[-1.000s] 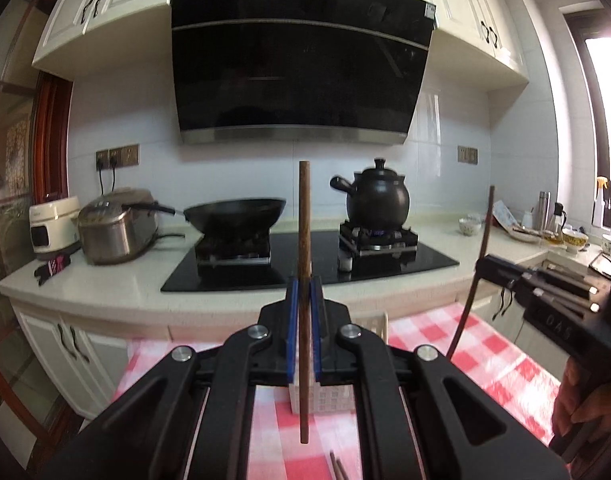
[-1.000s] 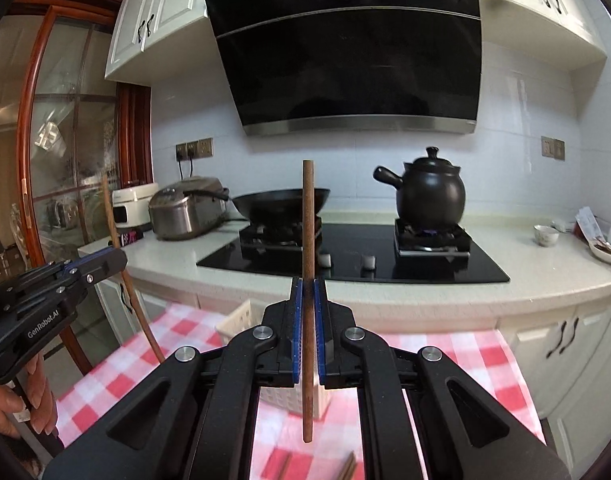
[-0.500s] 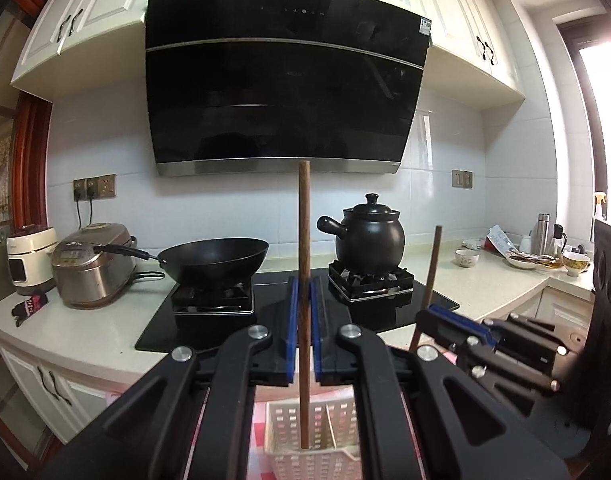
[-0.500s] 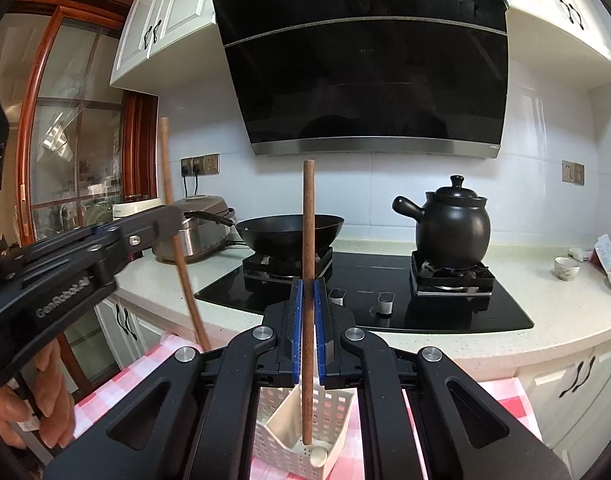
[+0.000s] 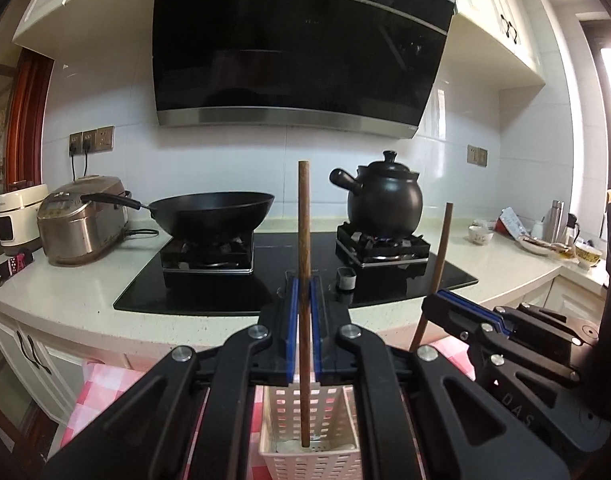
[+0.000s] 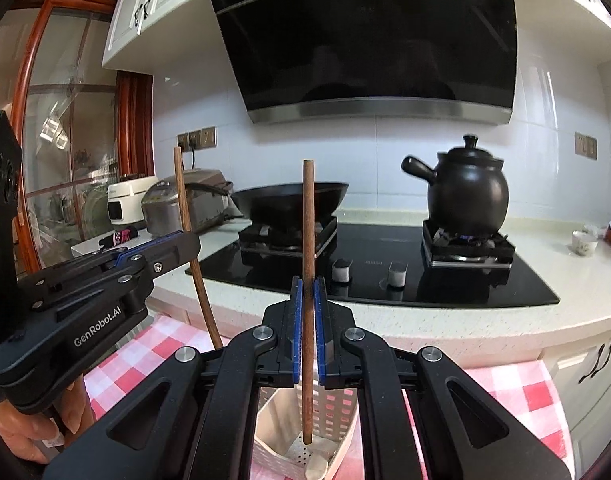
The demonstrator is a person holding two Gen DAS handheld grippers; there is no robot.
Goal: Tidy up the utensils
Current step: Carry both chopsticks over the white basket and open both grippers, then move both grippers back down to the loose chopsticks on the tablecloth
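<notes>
Left gripper (image 5: 301,332) jaws clamped on upright chopstick (image 5: 304,280); right gripper (image 6: 308,332) jaws likewise on second chopstick (image 6: 308,280). Both tips hung over white basket (image 5: 309,456) on checked cloth (image 6: 517,392). Best: lower straight, tips inside rim, then release.

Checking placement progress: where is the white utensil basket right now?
In both wrist views the white utensil basket sits bottom centre on the checked cloth, directly beneath the two held chopsticks.

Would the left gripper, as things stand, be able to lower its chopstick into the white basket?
Probably yes: the left gripper holds its chopstick upright over the white basket, whose open top looks unobstructed.
</notes>
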